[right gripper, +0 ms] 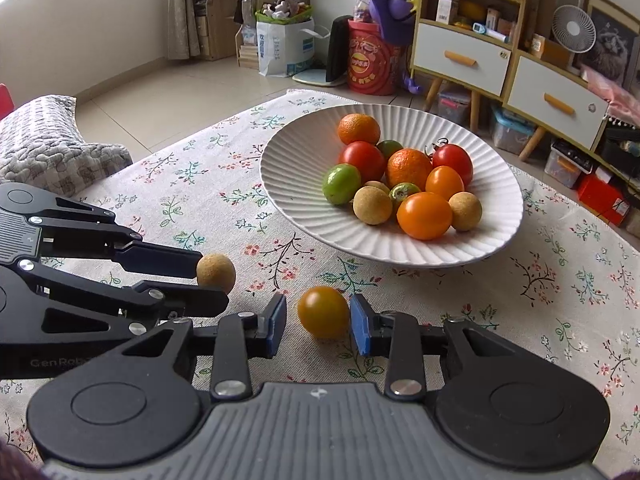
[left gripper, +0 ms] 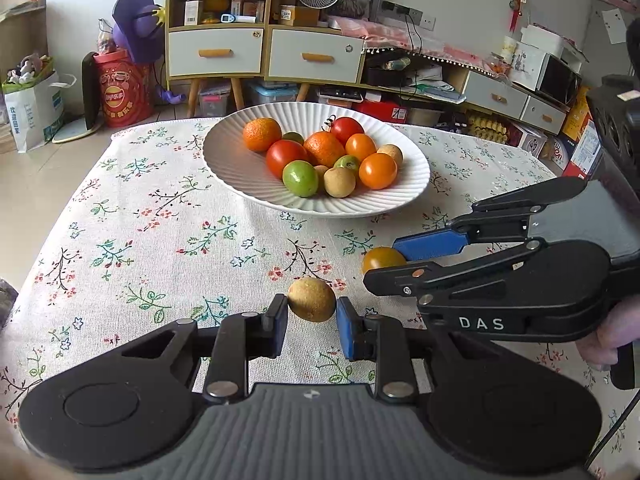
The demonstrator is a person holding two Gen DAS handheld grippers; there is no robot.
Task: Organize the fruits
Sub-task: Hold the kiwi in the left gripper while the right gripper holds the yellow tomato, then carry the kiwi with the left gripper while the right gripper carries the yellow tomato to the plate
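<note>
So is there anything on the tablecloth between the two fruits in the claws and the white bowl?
Nothing visible. The tan fruit in the left claw and the orange tomato in the right claw face bare floral tablecloth up to the white bowl. Its near rim is free.

Longan sits btwn left gripper pads, on the tablecloth. Small tomato btwn right gripper pads, just right of the longan. Plate w/ the other fruit lies ahead of both claws, further in on the table.
</note>
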